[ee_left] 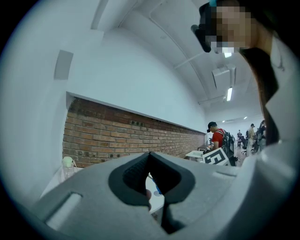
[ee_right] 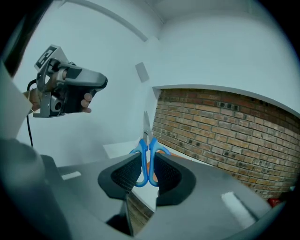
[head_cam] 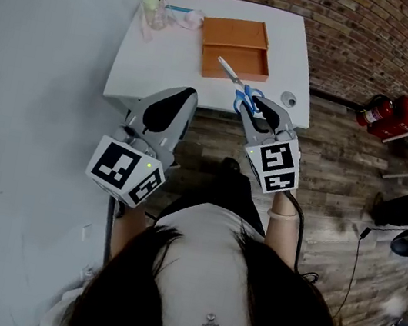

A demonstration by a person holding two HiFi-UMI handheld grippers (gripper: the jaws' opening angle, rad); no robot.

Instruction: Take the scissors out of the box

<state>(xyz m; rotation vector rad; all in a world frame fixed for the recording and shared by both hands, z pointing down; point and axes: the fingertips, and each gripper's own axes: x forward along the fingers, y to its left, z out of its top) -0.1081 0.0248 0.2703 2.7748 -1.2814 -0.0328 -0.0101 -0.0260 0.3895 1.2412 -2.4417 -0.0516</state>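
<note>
My right gripper (head_cam: pixel 253 112) is shut on the blue handles of the scissors (head_cam: pixel 237 85), holding them above the table's near edge. The steel blades point up and away toward the orange box (head_cam: pixel 235 31), which lies open at the far middle of the white table (head_cam: pixel 168 58). In the right gripper view the scissors (ee_right: pixel 146 154) stand upright between the pads of the right gripper (ee_right: pixel 146 164). My left gripper (head_cam: pixel 186 99) hovers at the near-left edge of the table, shut and holding nothing. In its own view the left gripper (ee_left: pixel 150 157) has its tips together.
A clear cup with a pale lid (head_cam: pixel 153 9) and a crumpled wrapper (head_cam: pixel 184 16) sit at the far left of the table. A small round object (head_cam: pixel 288 98) lies near the right front corner. Red fire extinguishers (head_cam: pixel 385 112) stand on the wooden floor by the brick wall.
</note>
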